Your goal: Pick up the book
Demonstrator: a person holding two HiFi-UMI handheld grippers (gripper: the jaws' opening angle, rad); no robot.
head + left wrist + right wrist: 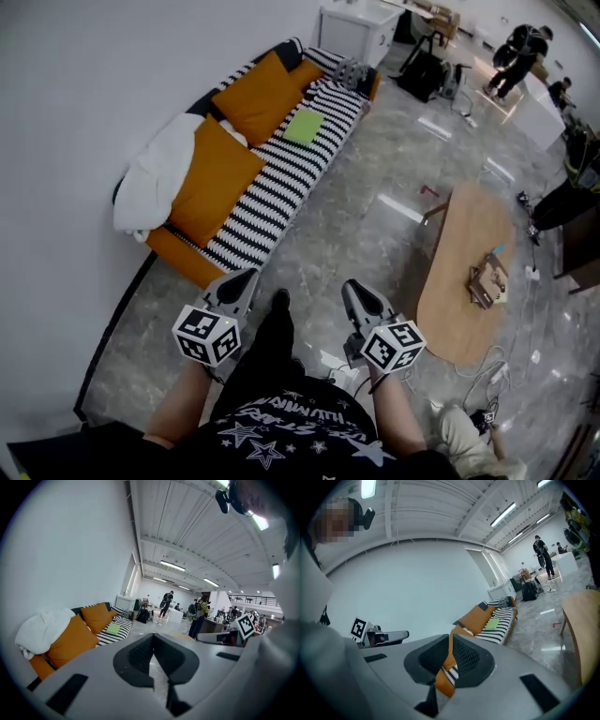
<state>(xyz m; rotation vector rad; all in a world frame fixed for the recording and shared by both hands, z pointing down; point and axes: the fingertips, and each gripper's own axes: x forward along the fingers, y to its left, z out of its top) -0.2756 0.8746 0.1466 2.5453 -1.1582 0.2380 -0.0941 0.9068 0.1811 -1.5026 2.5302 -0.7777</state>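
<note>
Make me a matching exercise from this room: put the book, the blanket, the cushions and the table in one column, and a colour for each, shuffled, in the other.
Things:
1. book
2. blanket
3. cushions
4. table

Colours:
A. orange
B. light wood
C. green
D. white

Pairs: 1-C, 2-D, 3-A, 4-B
</note>
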